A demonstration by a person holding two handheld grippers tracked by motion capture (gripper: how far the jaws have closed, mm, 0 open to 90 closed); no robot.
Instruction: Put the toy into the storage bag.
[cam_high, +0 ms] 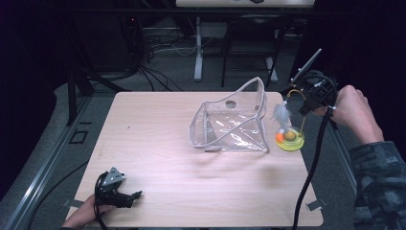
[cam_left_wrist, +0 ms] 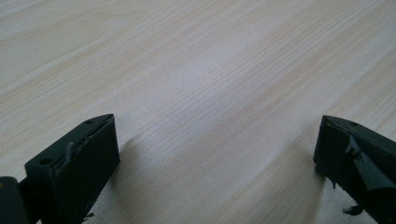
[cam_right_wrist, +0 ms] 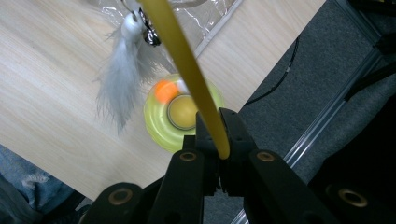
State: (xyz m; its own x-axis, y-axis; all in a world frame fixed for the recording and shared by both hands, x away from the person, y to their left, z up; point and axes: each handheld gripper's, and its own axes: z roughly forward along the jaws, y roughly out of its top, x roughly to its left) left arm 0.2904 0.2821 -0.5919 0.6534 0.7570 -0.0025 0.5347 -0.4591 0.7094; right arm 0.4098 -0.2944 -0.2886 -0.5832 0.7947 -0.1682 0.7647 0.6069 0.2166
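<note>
We see the right gripper [cam_right_wrist: 218,135] at right of the high view, fingers clenched on the yellow wand [cam_right_wrist: 187,60] above the yellow-green toy base [cam_high: 290,139]; left gripper [cam_high: 125,197] lower left on worktop [cam_high: 158,143], fingers released; clear pouch [cam_high: 232,124] centre

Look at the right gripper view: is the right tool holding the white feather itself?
No, the right tool is shut on the yellow wand; the feather hangs free.
</note>
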